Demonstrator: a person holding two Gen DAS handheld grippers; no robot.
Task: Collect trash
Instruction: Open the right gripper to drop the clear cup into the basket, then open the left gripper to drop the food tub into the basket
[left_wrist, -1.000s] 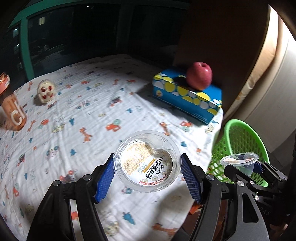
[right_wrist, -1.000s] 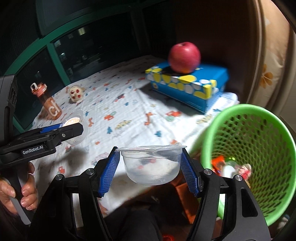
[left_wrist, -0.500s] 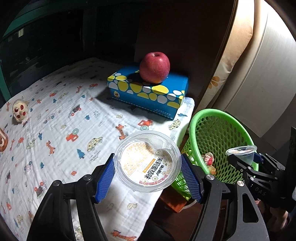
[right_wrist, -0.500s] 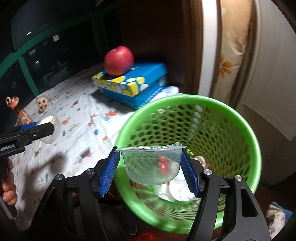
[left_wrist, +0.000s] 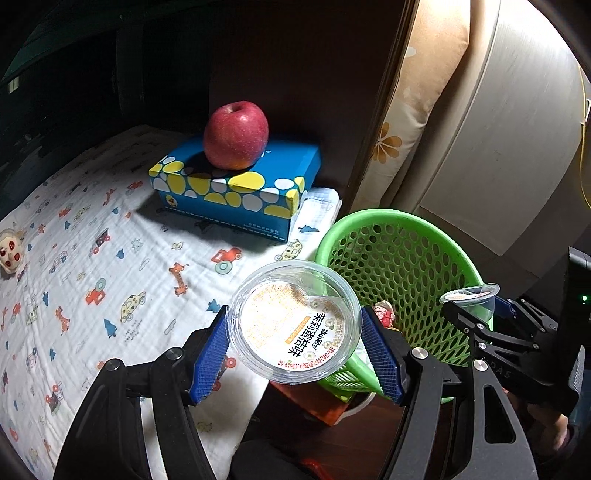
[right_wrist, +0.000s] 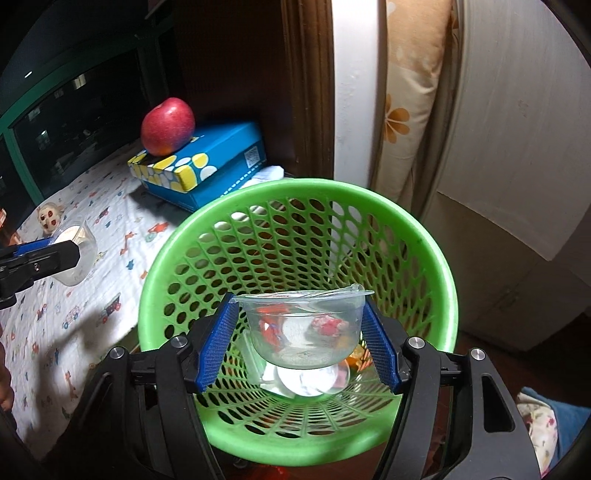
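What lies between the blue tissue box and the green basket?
In the left wrist view, only a strip of printed cloth separates the tissue box from the green basket; nothing else lies there.

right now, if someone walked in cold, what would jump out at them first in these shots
The bright green mesh basket fills the right wrist view, with the right hand-held gripper holding a clear plastic cup over its opening. Behind it, a red apple sits on a blue spotted box. The left hand-held gripper grips a labelled plastic cup near the basket's rim.
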